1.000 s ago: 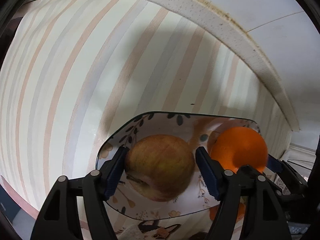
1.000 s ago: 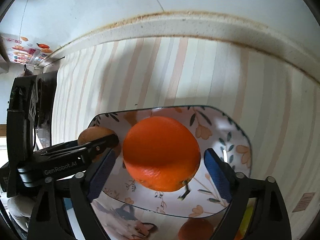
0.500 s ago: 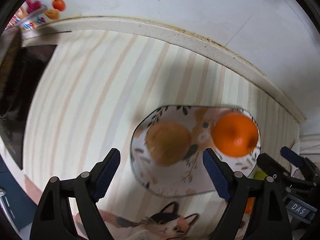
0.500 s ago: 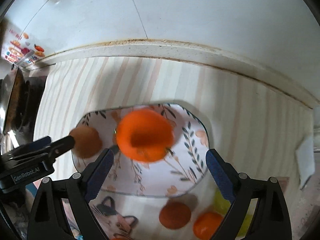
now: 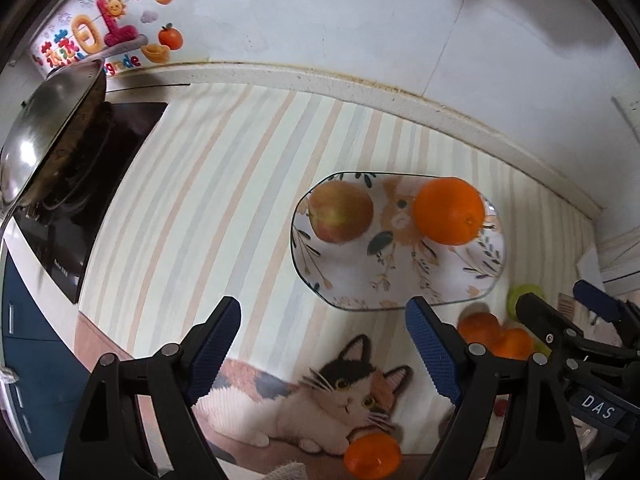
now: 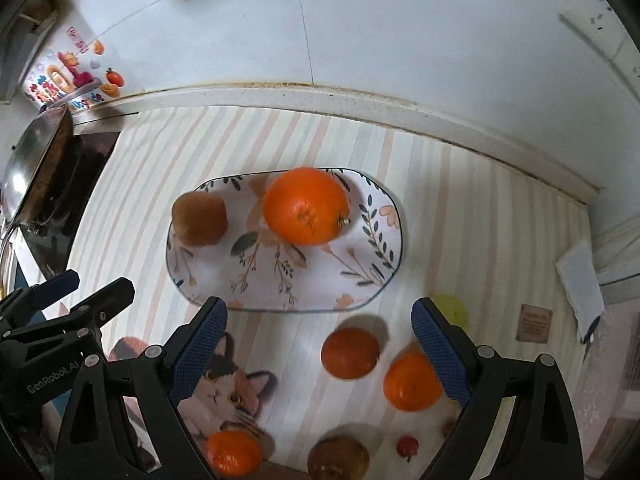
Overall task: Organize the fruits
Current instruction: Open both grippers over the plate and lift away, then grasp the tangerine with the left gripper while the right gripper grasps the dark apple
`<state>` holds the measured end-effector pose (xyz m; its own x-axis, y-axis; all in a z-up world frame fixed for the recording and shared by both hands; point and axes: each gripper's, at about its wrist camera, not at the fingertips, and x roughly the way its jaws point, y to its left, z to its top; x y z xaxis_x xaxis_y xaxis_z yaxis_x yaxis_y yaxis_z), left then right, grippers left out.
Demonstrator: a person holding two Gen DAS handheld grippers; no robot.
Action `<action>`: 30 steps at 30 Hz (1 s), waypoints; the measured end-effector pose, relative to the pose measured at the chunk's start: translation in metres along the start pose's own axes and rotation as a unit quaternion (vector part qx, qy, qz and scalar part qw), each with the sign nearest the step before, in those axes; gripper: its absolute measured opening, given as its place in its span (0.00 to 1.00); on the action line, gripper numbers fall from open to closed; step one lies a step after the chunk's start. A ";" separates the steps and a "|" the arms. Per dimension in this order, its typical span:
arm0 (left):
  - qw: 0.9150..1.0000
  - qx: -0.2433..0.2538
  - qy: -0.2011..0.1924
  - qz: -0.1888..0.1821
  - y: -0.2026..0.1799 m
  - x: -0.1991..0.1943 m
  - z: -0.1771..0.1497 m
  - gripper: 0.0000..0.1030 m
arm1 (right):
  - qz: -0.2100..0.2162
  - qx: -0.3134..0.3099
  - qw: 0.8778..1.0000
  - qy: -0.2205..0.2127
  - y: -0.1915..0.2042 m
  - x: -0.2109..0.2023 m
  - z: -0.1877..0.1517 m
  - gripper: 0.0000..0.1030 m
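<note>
While the apple (image 5: 341,212) and large orange (image 5: 448,210) rest on the floral plate (image 6: 372,276), both claws, left claw (image 5: 325,344) and right claw (image 6: 320,344), hang wide and empty. Next step, in my judgement: collect a loose mandarin (image 6: 350,353) off the tabletop (image 6: 480,216).

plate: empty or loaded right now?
Loaded. The plate holds an apple at its left end and a big orange near the middle; several other fruits lie off it on the mat.

One plate (image 6: 384,280); two apples (image 6: 200,220); four oranges (image 6: 306,212); one green fruit (image 6: 454,308); one wok (image 6: 28,168).
</note>
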<state>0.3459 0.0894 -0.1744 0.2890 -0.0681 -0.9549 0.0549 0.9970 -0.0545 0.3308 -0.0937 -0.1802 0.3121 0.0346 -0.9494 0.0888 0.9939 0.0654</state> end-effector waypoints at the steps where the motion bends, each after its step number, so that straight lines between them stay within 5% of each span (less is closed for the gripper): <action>1: 1.000 -0.002 -0.004 -0.002 0.001 -0.006 -0.004 0.82 | 0.001 0.000 1.000 -0.002 0.000 -0.005 -0.004 0.93; 10: 0.999 -0.003 -0.046 0.014 -0.009 -0.052 -0.034 0.82 | 0.014 0.002 0.999 -0.033 -0.005 -0.050 -0.036 0.93; 20: 0.999 -0.016 -0.049 0.008 -0.010 -0.069 -0.055 0.82 | 0.037 -0.005 0.998 -0.049 -0.001 -0.076 -0.051 0.93; 25: 1.000 -0.012 0.003 0.003 -0.012 -0.043 -0.073 0.82 | 0.053 -0.001 0.999 -0.008 -0.012 -0.060 -0.063 0.93; 30: 0.994 0.019 0.109 -0.011 -0.025 0.018 -0.103 0.82 | 0.068 0.015 0.996 0.063 -0.027 -0.014 -0.085 0.93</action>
<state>0.2510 0.0666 -0.2209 0.0728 -0.0763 -0.9944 0.0960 0.9930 -0.0691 0.2438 -0.1122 -0.1944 0.2024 0.1831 -0.9620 0.0836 0.9755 0.2033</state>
